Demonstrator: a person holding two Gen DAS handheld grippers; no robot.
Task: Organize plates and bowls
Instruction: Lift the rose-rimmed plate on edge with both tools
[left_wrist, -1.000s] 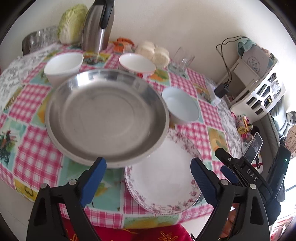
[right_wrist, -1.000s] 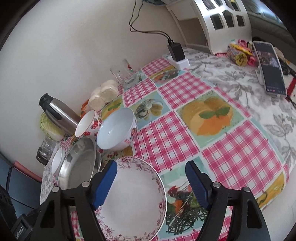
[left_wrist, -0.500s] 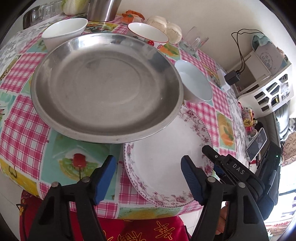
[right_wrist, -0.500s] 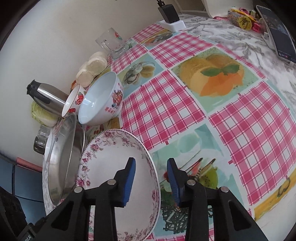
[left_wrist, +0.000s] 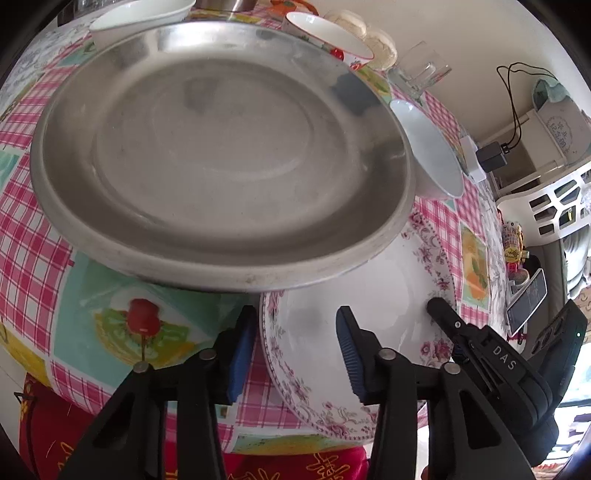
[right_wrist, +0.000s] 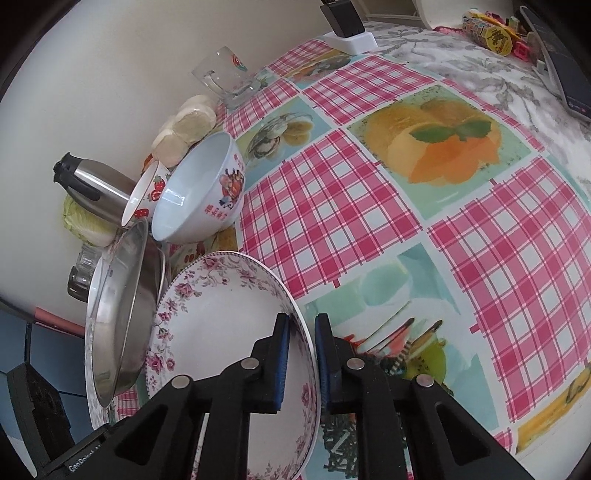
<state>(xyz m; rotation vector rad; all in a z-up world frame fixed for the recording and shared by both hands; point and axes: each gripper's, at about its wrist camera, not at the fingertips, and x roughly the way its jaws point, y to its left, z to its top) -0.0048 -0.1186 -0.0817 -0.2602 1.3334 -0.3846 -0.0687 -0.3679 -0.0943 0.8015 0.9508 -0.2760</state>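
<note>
A white floral plate lies at the table's near edge, partly under the rim of a big steel plate. My left gripper straddles the floral plate's left rim. Its jaws are closing, with a gap still showing at both pads. My right gripper has the floral plate's right rim between its closing jaws, and the pads sit against it. The steel plate lies to the left there. Behind it stand a printed white bowl, a strawberry bowl and a plain white bowl.
Along the wall stand a steel kettle, a cabbage, buns and a glass mug. A charger and a phone lie at the right. A white basket stands beyond the table.
Both grippers came down onto the floral plate and narrowed their jaws. The right one closed over the right rim; the left one now straddles the left rim.
</note>
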